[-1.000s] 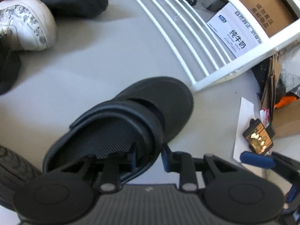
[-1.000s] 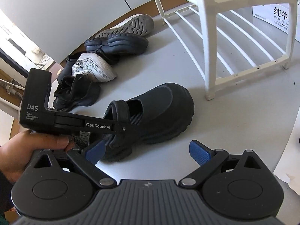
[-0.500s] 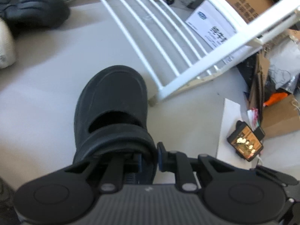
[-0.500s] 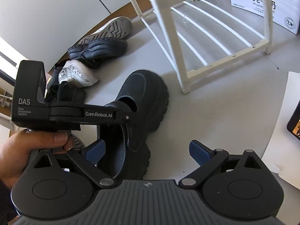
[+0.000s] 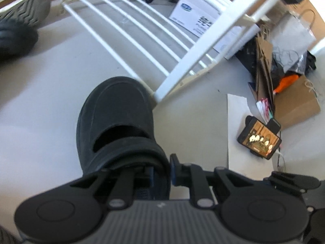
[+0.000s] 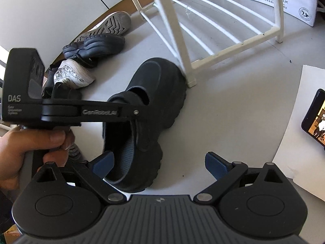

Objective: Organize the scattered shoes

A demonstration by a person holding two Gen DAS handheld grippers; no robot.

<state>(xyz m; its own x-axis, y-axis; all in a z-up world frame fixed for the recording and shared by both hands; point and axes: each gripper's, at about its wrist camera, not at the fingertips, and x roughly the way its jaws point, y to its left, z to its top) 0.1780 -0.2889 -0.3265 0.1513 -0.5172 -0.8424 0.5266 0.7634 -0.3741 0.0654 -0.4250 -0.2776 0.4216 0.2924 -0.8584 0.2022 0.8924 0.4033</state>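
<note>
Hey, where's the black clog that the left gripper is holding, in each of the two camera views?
Left wrist view: the black clog fills the lower centre, its strap pinched by the left gripper.
Right wrist view: the clog lies at centre, toe towards the rack.
Shared landmark: the white rack leg beside its toe.

Black clog (image 5: 115, 120): turned since a second ago from lying crosswise to pointing straight ahead of the left tool (image 5: 160, 172); carried forward, its toe now just beside the near corner leg of the white shoe rack (image 5: 189, 57), formerly well short of it.

Left tool: advanced toward the rack with its clamp on the clog's strap unchanged.

Right tool (image 6: 160, 162): also advanced; the rack leg and the white paper sheet (image 6: 300, 122) sit closer ahead.

Shoe pile (image 6: 95, 44): receded to the far left of both tools.

Phone (image 5: 260, 140): now nearer the left tool's right side.
</note>
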